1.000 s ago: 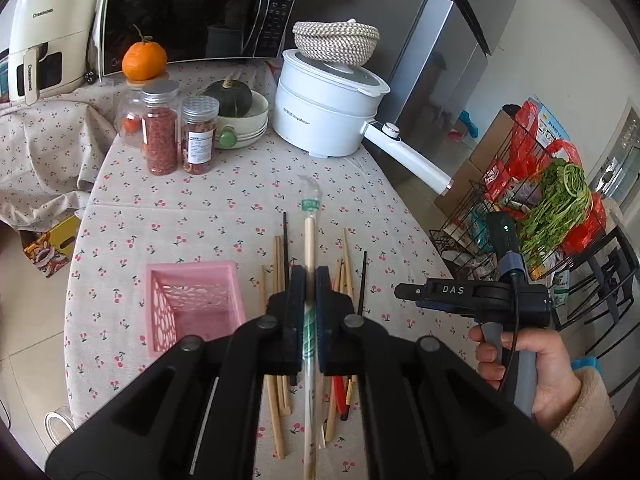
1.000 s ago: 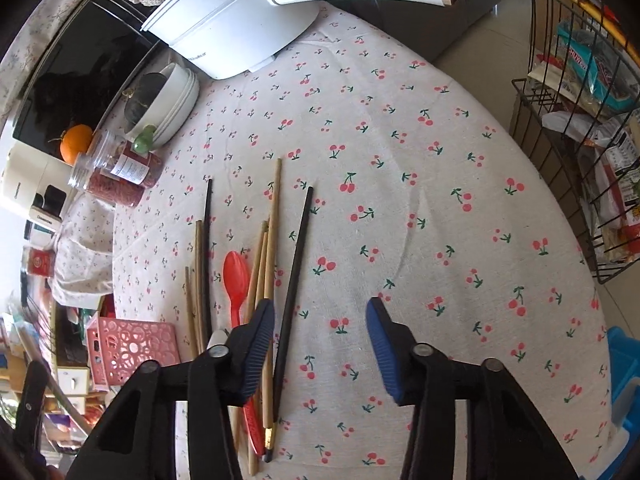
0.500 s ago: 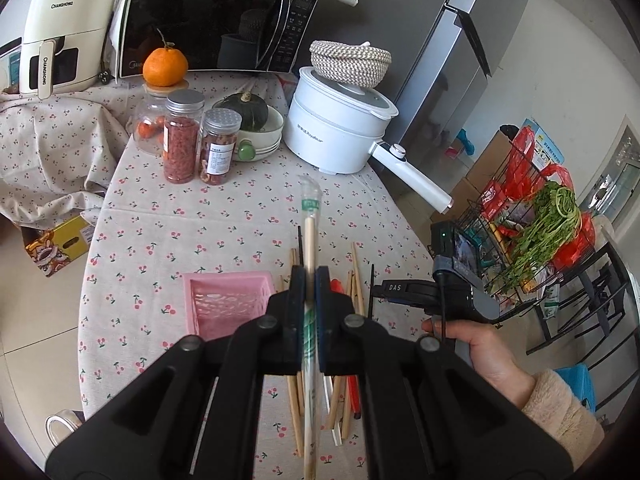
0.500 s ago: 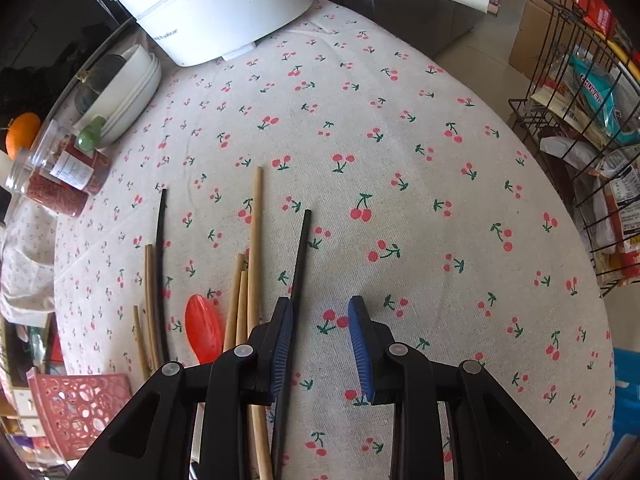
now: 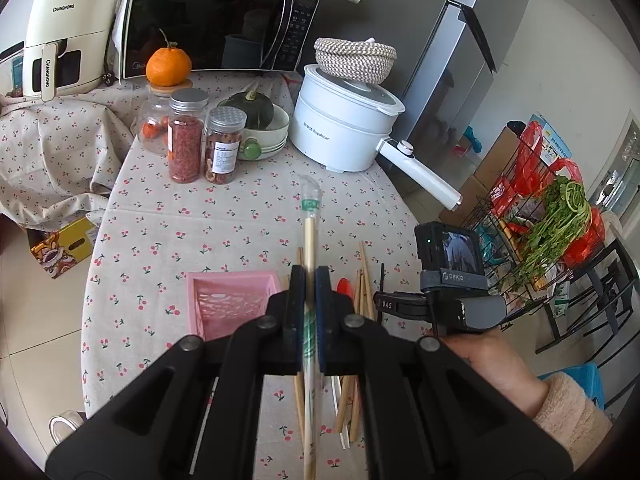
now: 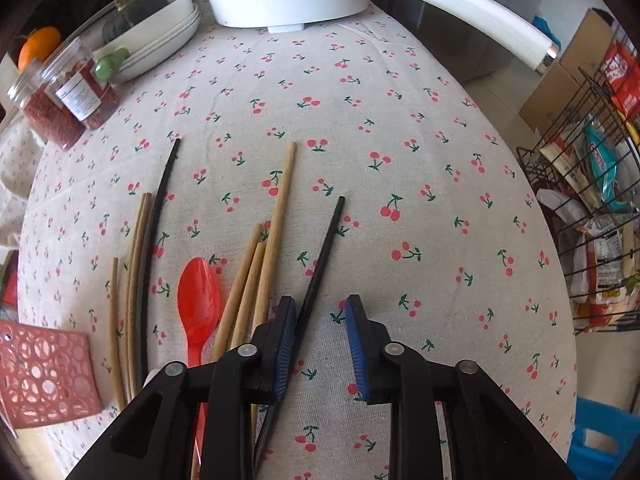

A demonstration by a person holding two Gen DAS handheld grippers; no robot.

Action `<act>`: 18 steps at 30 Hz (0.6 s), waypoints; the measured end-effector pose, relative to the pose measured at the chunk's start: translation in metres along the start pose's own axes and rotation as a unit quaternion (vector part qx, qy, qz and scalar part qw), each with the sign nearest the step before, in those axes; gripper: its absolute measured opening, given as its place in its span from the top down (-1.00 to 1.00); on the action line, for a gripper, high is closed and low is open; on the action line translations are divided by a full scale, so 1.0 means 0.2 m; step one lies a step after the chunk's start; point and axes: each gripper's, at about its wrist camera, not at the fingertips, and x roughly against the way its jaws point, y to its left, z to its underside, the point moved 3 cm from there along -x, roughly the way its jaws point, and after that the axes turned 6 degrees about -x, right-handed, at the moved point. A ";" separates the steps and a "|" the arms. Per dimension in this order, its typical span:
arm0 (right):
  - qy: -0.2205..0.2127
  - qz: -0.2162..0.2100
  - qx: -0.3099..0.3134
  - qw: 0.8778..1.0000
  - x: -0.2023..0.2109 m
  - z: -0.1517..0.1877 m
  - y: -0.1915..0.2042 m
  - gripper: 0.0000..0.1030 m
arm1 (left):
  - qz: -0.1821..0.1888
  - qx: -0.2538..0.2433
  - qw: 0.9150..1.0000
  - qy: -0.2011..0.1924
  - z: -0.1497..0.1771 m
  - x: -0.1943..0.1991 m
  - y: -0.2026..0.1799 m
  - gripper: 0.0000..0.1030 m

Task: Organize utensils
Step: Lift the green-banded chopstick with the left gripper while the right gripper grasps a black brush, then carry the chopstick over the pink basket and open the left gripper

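My left gripper [image 5: 307, 280] is shut on a pair of wrapped wooden chopsticks [image 5: 309, 240] and holds it above the table, beside the pink basket [image 5: 232, 300]. My right gripper [image 6: 320, 316] is open, low over the table, with a black chopstick [image 6: 324, 248] between its jaws, close to the left one. Wooden chopsticks [image 6: 276, 216], a red spoon [image 6: 198, 296] and another black chopstick [image 6: 154, 216] lie to its left. The pink basket [image 6: 44, 372] shows at the left edge of the right wrist view.
A white electric pot [image 5: 344, 120] with a long handle, jars [image 5: 184, 136], a bowl with a squash [image 5: 260, 120], an orange [image 5: 168, 66] and a microwave [image 5: 216, 20] stand at the back. A wire rack [image 5: 532, 240] with bags stands right of the table.
The left gripper has lifted and drawn back with the wrapped chopsticks. The right gripper has moved forward and right, over the black chopstick; its jaws narrowed half a second ago and now stand wider again.
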 end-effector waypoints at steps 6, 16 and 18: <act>0.000 -0.067 -0.030 0.997 0.06 -0.01 -0.07 0.89 | 0.002 0.016 0.999 -0.036 -0.05 0.06 0.04 0.89; -0.151 -0.146 -0.032 0.977 0.57 0.01 -0.19 0.89 | -0.056 0.050 0.974 -0.212 -0.17 0.19 0.18 0.89; -0.170 -0.151 -0.034 0.973 0.65 0.05 -0.18 0.89 | -0.081 0.053 0.966 -0.239 -0.17 0.17 0.20 0.89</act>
